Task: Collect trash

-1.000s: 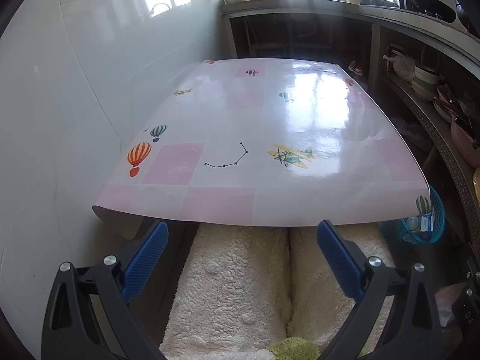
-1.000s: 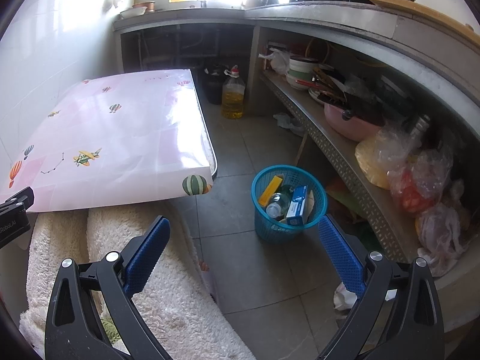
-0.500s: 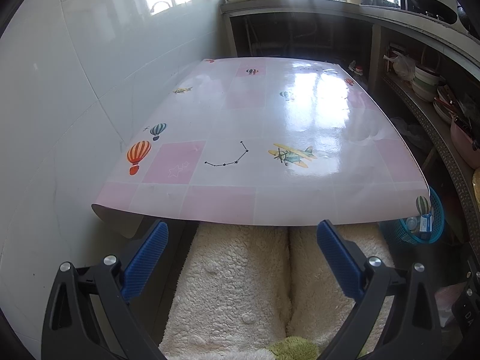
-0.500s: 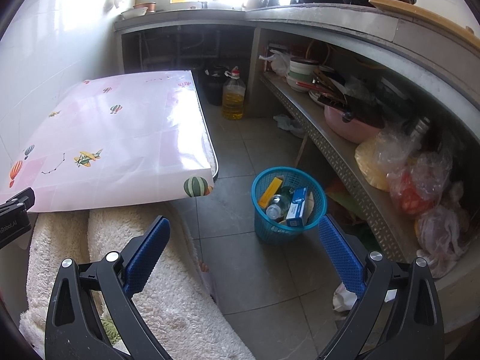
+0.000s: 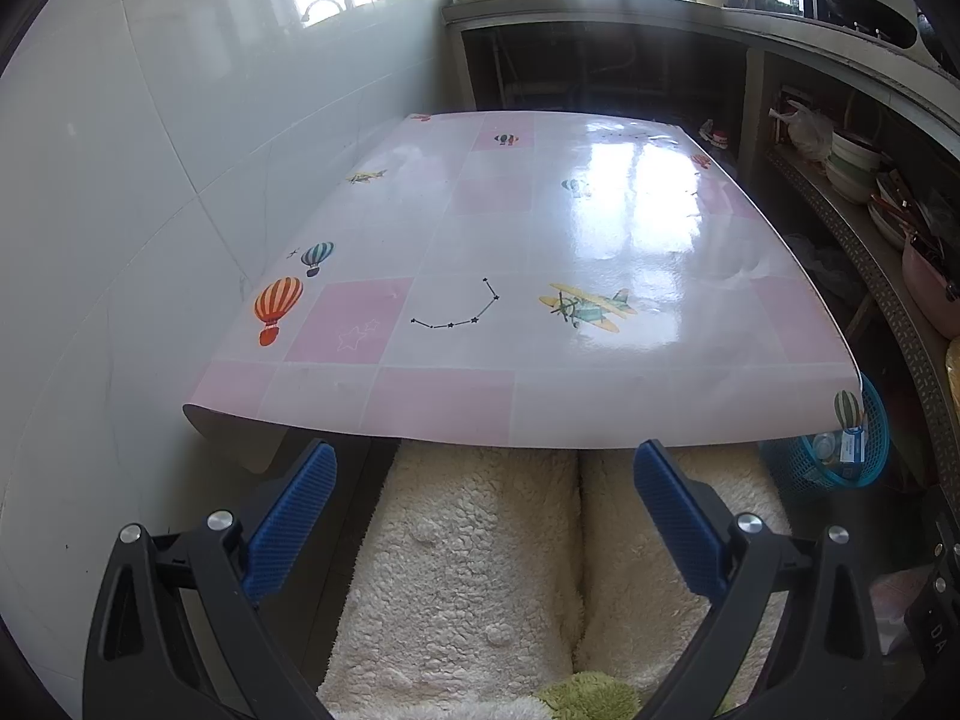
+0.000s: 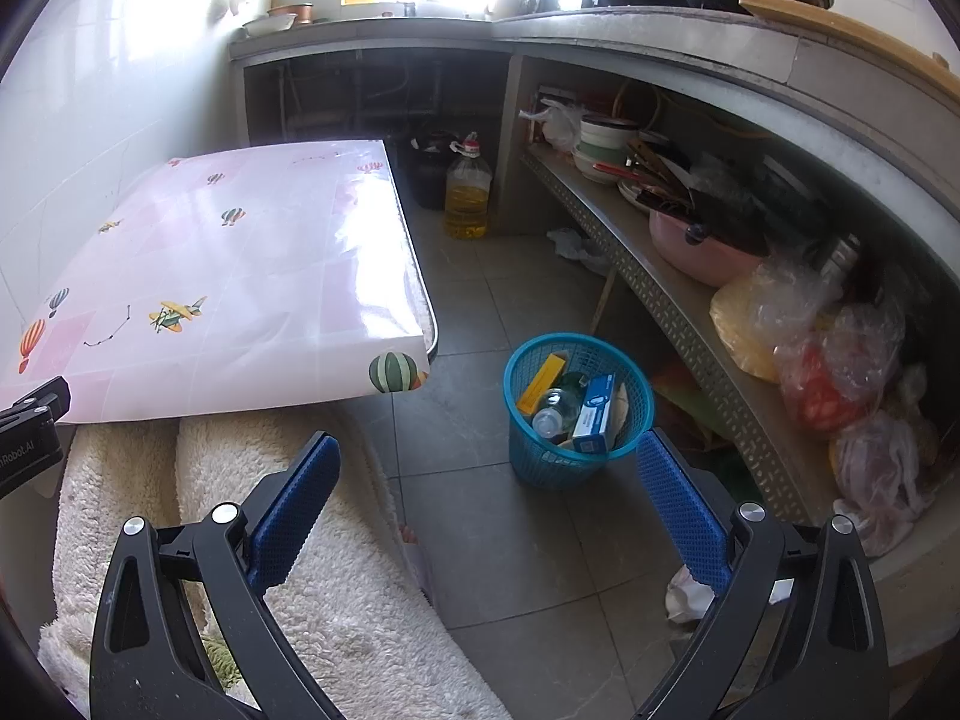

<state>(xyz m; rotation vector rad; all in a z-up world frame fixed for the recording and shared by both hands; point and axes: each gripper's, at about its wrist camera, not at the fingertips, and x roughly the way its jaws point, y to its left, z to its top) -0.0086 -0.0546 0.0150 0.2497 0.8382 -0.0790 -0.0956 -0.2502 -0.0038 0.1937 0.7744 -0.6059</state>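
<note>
A: Left gripper (image 5: 480,480)?
B: Fingers wide apart, nothing between them. Held low in front of the table (image 5: 540,396), above a lap in fluffy cream trousers (image 5: 480,552).

A: Right gripper (image 6: 483,474)?
B: Same: spread open, empty. Pointed at the floor (image 6: 480,516) beside the table, blue pads (image 6: 294,498) bracketing the view of the basket (image 6: 540,462).

A: Trash?
B: Mostly in the blue basket already: a yellow box (image 6: 543,381), a clear bottle (image 6: 555,411), a blue-and-white carton (image 6: 594,414). Basket standing on the tiles between the table corner and the low shelf (image 6: 678,312). Tabletop bare apart from its printed cover.

A: Anything loose?
B: A crumpled white wad (image 6: 684,591) on the floor, partly hidden behind the right finger. Another pale scrap (image 6: 570,243) further back under the shelf; hard to say whether rubbish or cloth.

A: Step in hand?
B: Likely near the end, or between pickups; nothing gripped.

A: Next move?
B: Probably swinging the right gripper down and rightward over the wad, closing gently, then lifting across to the basket.
</note>
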